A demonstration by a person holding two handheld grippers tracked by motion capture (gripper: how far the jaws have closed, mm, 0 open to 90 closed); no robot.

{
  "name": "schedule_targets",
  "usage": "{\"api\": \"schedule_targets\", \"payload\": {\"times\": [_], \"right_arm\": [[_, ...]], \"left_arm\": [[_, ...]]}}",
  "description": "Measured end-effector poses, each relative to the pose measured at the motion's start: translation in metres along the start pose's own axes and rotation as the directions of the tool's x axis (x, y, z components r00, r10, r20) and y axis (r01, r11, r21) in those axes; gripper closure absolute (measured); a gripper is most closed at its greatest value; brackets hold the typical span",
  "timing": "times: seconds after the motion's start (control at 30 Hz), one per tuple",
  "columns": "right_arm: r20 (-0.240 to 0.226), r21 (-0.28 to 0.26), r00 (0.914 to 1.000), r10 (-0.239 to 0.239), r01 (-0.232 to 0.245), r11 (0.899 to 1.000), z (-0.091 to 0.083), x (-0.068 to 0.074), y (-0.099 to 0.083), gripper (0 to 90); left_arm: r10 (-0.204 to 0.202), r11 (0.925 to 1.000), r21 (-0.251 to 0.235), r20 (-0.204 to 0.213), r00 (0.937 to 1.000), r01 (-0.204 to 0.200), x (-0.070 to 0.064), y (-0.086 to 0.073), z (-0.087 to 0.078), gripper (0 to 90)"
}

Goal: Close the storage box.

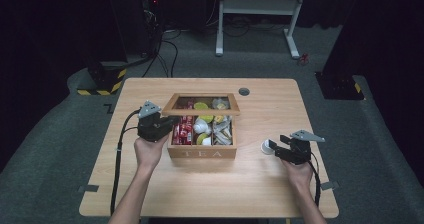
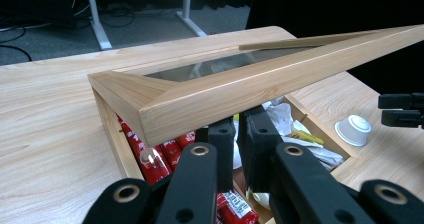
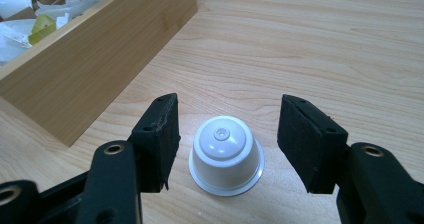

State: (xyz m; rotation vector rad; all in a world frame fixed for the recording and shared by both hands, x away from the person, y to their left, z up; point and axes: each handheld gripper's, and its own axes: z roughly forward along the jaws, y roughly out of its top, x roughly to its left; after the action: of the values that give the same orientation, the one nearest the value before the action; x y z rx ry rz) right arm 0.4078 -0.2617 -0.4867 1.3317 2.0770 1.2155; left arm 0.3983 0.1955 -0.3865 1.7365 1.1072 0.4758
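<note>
Capsule (image 3: 226,155), white and upside down, sits on the desk (image 1: 260,184) at the tea box's (image 1: 202,153) 3 o'clock, between the right gripper's (image 3: 227,141) spread jaws; the left gripper's (image 2: 235,134) jaws are nearly closed under the raised lid (image 2: 210,96).

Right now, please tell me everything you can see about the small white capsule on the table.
The white capsule looks like smooth plastic: a small cup standing upside down on its wider rim, with a round dimple on top. It rests on the wooden table, right of the tea box, apart from it. The right gripper is open around it, not touching.
</note>
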Motion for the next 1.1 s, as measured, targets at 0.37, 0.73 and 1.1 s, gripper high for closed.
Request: {"api": "schedule_targets", "payload": {"times": [0.37, 0.73, 1.1], "right_arm": [[0.009, -0.011, 1.0000, 0.004, -0.004, 1.000, -0.016, -0.003, -0.012, 39.9], [0.027, 0.011, 0.9996, 0.003, -0.003, 1.000, -0.024, -0.003, -0.028, 38.6], [0.044, 0.050, 0.9987, 0.027, -0.029, 0.998, -0.024, -0.005, -0.042, 37.6]], "left_arm": [[0.012, 0.9999, 0.001, -0.007, 0.9999, -0.012, -0.003, -0.004, -0.001, 84.3], [0.002, 1.0000, -0.003, -0.001, 1.0000, -0.002, -0.003, -0.010, -0.002, 84.3], [0.002, 1.0000, -0.007, -0.006, 1.0000, -0.002, -0.004, -0.014, -0.004, 84.3]]}}
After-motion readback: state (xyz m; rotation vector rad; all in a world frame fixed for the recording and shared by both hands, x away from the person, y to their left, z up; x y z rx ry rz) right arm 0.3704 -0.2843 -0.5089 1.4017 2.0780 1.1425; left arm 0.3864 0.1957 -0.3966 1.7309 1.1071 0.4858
